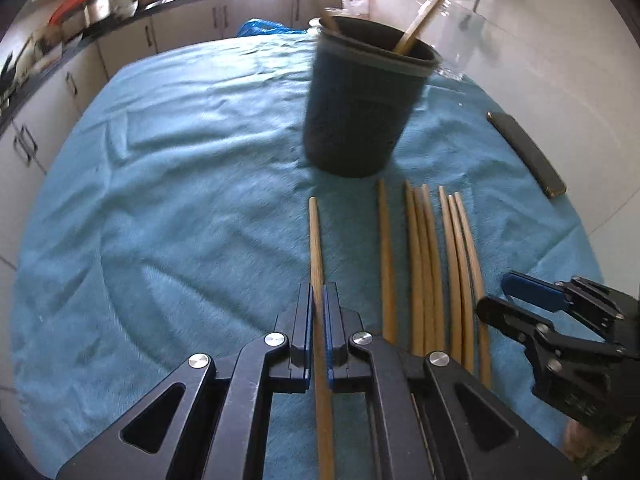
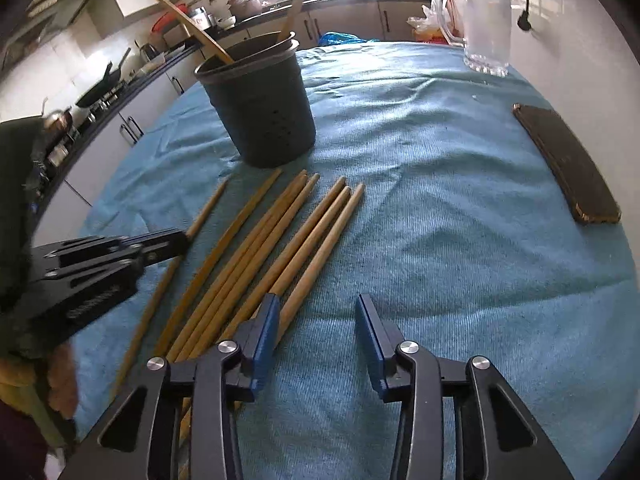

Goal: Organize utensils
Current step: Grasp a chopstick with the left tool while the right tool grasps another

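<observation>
Left wrist view: left gripper (image 1: 319, 304) has its blue pads closed onto a single wooden chopstick (image 1: 316, 248), pads touching it on both sides. The stick's long axis runs straight ahead along the fingers, its far tip pointing toward the dark utensil holder (image 1: 360, 112), which stands upright on the blue cloth (image 1: 180, 180) just beyond and slightly right of that tip. Whether the stick is lifted off the cloth or lies on it cannot be told here. The holder already contains at least two wooden sticks leaning out of its rim. Right of the gripped stick, the remaining chopsticks (image 1: 428, 264) lie roughly parallel to it: one alone, then two groups of three, tips also toward the holder. Right wrist view: right gripper (image 2: 316, 320) is spread wide and grasps nothing; its left pad sits just beside the rightmost stick of the row (image 2: 280, 248), the gap between the pads over bare cloth. A dark flat phone (image 2: 568, 164) lies well apart to the right, and a glass jug (image 2: 486, 28) stands at the far edge. Judgement: the left gripper is the nearer and the engaged one; the coming move calls for raising the stick, tipping its axis from horizontal toward vertical, and carrying it forward over the holder's mouth. Risk: the tip catching the rim or the sticks leaning inside.
</observation>
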A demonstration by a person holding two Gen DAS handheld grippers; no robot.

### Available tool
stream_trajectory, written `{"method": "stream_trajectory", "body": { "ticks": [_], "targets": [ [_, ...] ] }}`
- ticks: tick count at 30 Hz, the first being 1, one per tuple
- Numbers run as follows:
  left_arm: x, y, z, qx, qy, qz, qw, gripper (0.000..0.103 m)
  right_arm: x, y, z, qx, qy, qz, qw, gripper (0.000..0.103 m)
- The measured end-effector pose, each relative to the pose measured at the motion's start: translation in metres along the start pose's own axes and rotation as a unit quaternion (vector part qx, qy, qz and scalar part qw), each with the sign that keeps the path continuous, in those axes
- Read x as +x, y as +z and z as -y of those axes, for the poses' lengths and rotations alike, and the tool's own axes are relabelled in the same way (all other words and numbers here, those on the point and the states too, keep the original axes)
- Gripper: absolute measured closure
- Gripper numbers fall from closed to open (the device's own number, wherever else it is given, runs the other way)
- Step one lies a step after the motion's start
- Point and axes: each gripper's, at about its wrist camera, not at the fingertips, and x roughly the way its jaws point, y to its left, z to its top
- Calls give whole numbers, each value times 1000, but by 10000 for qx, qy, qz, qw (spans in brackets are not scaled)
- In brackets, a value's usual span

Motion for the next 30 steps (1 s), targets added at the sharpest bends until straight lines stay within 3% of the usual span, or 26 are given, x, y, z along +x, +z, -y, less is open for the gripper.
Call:
{"method": "stream_trajectory", "body": {
  "ticks": [2,4,6,9,16,19,27,29,30],
  "targets": [
    [-1,-1,-8,-120,-61,-15,9999,96,3,1,-7,-141,-240,-12,9996,63],
    [1,-2,-13,-279,-60,-49,9996,95,8,4,-16,-339,-607,-22,9976,76],
    [0,-4,-16,-325,-58,-66,9994,95,11,7,-16,-385,-726,-52,9966,86],
    [-4,-9,-20,-391,2,-150,9991,95,6,7,-4,-265,-689,-256,9969,90],
    [0,-2,-32,-568,-61,-420,9975,93,-9,2,32,-36,-731,-605,9955,84],
    [5,9,-26,-502,-41,-468,9976,83,-5,13,41,3,-808,-728,9941,84],
    [15,23,-12,-228,77,-393,9989,72,18,48,39,-137,-1073,-823,9907,84],
    [15,23,-8,-118,119,-305,9994,72,20,50,38,-101,-1099,-755,9910,85],
    [17,24,-7,-41,157,-231,9996,78,21,50,36,-116,-1110,-655,9916,90]
  ]
}}
